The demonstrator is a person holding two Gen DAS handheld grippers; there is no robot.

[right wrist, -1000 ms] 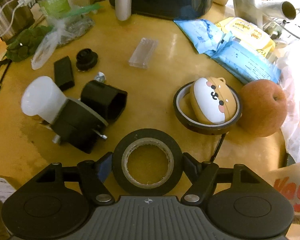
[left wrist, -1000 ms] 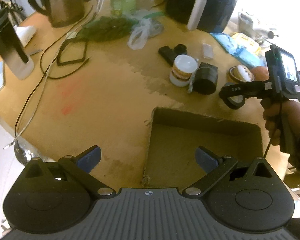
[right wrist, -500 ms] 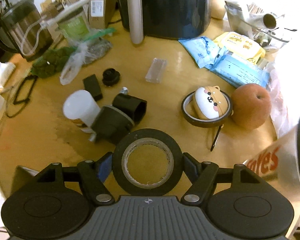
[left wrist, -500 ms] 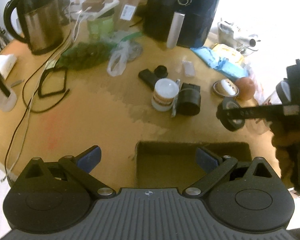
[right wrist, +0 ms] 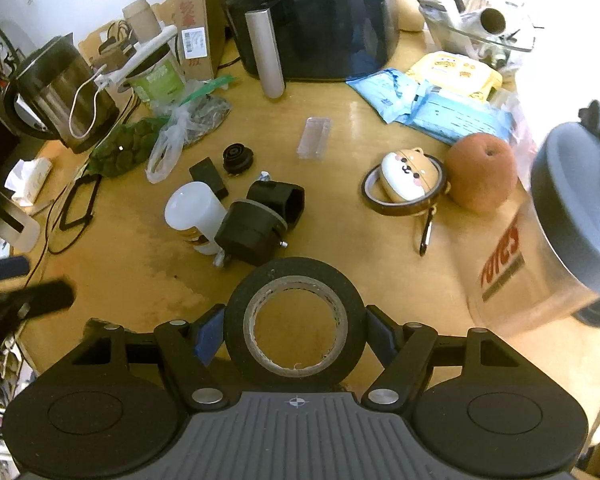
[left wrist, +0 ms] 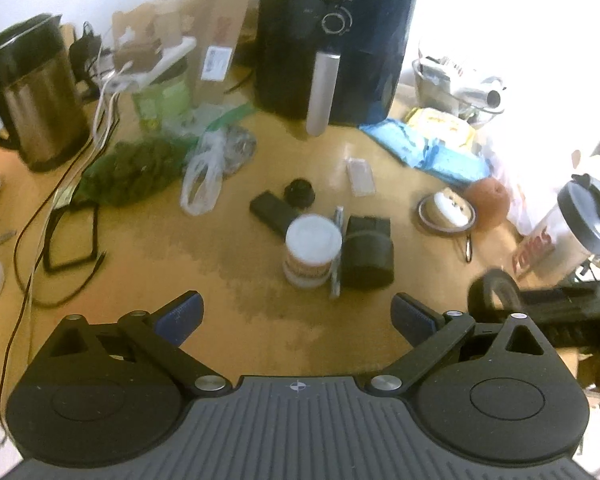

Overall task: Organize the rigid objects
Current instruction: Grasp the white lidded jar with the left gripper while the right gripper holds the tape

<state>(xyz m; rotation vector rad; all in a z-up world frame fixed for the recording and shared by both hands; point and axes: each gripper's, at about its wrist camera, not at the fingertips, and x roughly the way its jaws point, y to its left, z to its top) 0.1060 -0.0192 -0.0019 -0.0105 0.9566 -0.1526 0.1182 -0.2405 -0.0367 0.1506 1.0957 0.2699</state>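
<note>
My right gripper is shut on a black tape roll, held above the wooden table; the same tape roll shows at the right edge of the left wrist view. My left gripper stands open with nothing between its fingers, above the table. Ahead lie a white-lidded jar, a black cylindrical part, a flat black block, a round black cap, a clear plastic case and a dog-shaped case inside a brown tape ring.
At the back stand a black air fryer, a steel kettle, cardboard boxes and plastic bags. Cables trail on the left. An apple, wipe packs and a lidded cup crowd the right side.
Both grippers have pulled back and risen, so more of the table shows. The cardboard box under my left gripper has dropped out of view. The tape roll stays in my right gripper.
</note>
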